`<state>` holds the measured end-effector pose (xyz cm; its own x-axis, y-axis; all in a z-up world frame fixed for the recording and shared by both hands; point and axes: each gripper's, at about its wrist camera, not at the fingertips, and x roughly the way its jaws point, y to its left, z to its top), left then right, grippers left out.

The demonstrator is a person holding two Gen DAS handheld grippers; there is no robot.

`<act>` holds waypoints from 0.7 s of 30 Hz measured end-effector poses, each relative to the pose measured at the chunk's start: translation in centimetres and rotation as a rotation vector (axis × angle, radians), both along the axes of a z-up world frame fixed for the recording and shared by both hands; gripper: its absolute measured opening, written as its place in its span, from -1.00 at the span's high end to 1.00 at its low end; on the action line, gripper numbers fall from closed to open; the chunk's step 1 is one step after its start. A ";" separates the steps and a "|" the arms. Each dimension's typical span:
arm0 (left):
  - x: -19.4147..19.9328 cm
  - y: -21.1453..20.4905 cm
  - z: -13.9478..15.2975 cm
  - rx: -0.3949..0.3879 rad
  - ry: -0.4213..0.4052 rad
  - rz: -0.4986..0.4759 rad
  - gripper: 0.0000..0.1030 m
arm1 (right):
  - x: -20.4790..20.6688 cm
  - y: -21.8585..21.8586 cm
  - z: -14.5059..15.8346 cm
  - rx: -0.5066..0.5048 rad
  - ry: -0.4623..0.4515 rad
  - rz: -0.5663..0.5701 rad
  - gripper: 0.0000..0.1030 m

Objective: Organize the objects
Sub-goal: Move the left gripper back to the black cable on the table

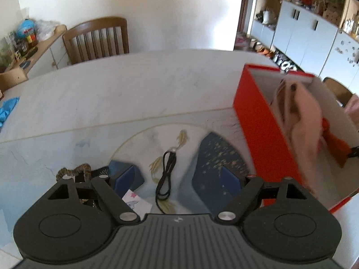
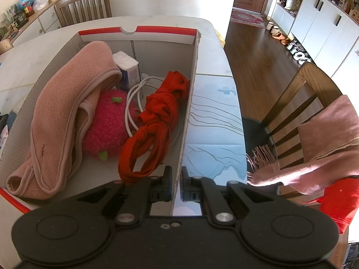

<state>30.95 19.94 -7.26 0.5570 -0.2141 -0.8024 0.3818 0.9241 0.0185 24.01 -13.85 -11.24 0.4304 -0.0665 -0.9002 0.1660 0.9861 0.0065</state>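
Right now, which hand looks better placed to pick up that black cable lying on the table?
Probably left: the left gripper is open with the black cable lying between its fingers. The right gripper is shut on the box wall.

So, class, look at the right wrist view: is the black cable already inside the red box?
No: the box holds a pink cloth, a plush toy, a white cable and a red cloth, but no black cable.

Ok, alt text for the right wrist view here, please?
The right gripper is shut on the side wall of an open red box. Inside lie a pink fleece cloth, a pink plush fruit, a white cable, a tissue pack and a knotted red cloth.
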 end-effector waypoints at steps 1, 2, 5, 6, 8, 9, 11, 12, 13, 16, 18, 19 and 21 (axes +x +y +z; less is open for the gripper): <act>0.1 0.1 -0.4 0.008 0.004 -0.001 -0.61 | 0.0 0.1 0.0 -0.001 0.001 0.000 0.89; 0.3 0.1 -1.0 0.017 0.008 0.001 -0.61 | 0.0 0.1 0.0 -0.002 0.002 -0.001 0.89; 0.8 0.1 -2.3 0.032 0.023 -0.001 -0.60 | 0.0 0.1 0.0 -0.002 0.003 -0.001 0.89; 0.9 0.0 -2.7 0.038 0.025 -0.006 -0.56 | 0.0 0.1 0.0 -0.002 0.004 -0.001 0.89; 1.2 -0.2 -3.3 0.053 0.029 -0.012 -0.46 | 0.0 0.1 0.0 -0.002 0.004 -0.001 0.89; 1.4 -0.3 -3.6 0.061 0.030 -0.011 -0.41 | 0.0 0.1 0.0 -0.002 0.004 -0.002 0.89; 1.9 -0.3 -4.1 0.078 0.026 -0.001 -0.35 | 0.0 0.1 0.0 -0.003 0.004 -0.001 0.88; 2.2 -0.3 -4.4 0.087 0.026 0.003 -0.31 | 0.0 0.1 0.0 -0.004 0.004 -0.001 0.89; 2.5 -0.3 -4.5 0.090 0.030 0.007 -0.29 | 0.1 0.2 0.1 -0.004 0.004 -0.001 0.88; 3.4 -0.3 -5.1 0.099 0.039 0.013 -0.22 | 0.1 0.2 0.1 -0.004 0.006 -0.002 0.88; 3.7 -0.5 -5.4 0.109 0.043 0.013 -0.14 | 0.1 0.2 0.1 -0.004 0.006 -0.002 0.88; 3.9 -0.5 -5.6 0.108 0.048 0.006 -0.11 | 0.1 0.2 0.1 -0.004 0.007 -0.002 0.88; 4.1 -0.8 -6.0 0.118 0.053 -0.005 -0.08 | 0.1 0.1 0.1 -0.005 0.007 -0.002 0.88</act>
